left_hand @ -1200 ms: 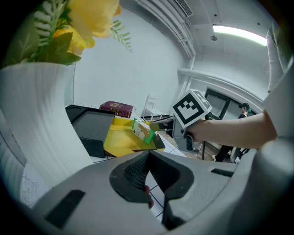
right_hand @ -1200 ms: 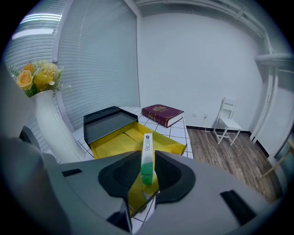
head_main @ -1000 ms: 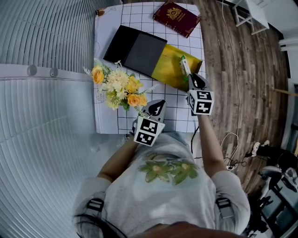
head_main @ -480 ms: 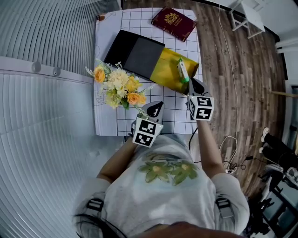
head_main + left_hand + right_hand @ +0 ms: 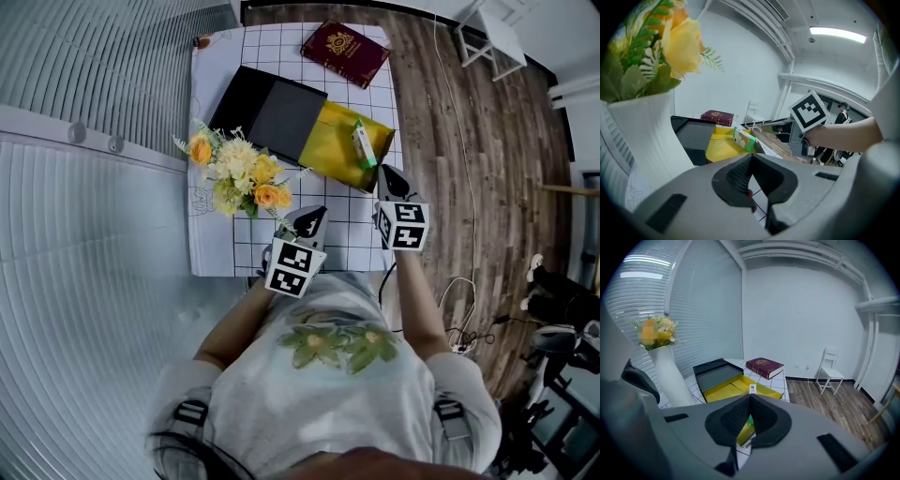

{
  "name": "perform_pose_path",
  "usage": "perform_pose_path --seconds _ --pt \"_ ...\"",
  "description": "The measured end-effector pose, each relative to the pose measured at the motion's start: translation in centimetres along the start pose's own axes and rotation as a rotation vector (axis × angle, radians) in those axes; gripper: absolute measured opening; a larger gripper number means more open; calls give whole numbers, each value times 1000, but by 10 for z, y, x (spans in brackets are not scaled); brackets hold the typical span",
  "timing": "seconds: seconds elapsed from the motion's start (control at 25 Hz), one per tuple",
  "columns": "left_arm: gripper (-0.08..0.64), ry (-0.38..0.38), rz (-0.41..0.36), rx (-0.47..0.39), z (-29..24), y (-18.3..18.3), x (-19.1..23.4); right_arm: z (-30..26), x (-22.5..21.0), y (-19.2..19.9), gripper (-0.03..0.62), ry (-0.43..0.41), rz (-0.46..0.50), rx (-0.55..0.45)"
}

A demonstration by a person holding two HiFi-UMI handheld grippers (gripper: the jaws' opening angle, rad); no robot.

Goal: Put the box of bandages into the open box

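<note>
Hardly anything has shifted in the last second: the right gripper (image 5: 383, 174) keeps its jaws pinched on one end of the box of bandages (image 5: 362, 145), which hangs over the right end of the open box (image 5: 330, 134), close to its rim. I cannot tell whether it touches the yellow lining.

If it is let go this near the rim, it could land half on the edge and tip out toward the table's side. Being pinched at one end only, it could also swing.

The left gripper (image 5: 315, 216) waits with its jaws pressed together on nothing, just beside the vase of flowers (image 5: 239, 178). A black lid (image 5: 267, 101) adjoins the open box, and a red book (image 5: 345, 47) lies well apart. Nothing blocks the way down.
</note>
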State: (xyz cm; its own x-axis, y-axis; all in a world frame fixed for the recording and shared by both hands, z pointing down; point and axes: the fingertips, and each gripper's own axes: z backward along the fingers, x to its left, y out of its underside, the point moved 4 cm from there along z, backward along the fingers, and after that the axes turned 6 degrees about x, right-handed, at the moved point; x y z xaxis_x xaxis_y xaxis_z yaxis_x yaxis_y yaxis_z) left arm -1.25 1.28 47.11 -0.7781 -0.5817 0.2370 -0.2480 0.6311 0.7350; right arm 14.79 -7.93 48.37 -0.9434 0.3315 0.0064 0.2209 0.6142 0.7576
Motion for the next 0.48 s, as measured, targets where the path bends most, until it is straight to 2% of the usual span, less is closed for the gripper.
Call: perform_pose_path --seconds 0.48 --pt "6 -1 -7 -8 2 -1 -2 5 0 3 8 0 -13 4"
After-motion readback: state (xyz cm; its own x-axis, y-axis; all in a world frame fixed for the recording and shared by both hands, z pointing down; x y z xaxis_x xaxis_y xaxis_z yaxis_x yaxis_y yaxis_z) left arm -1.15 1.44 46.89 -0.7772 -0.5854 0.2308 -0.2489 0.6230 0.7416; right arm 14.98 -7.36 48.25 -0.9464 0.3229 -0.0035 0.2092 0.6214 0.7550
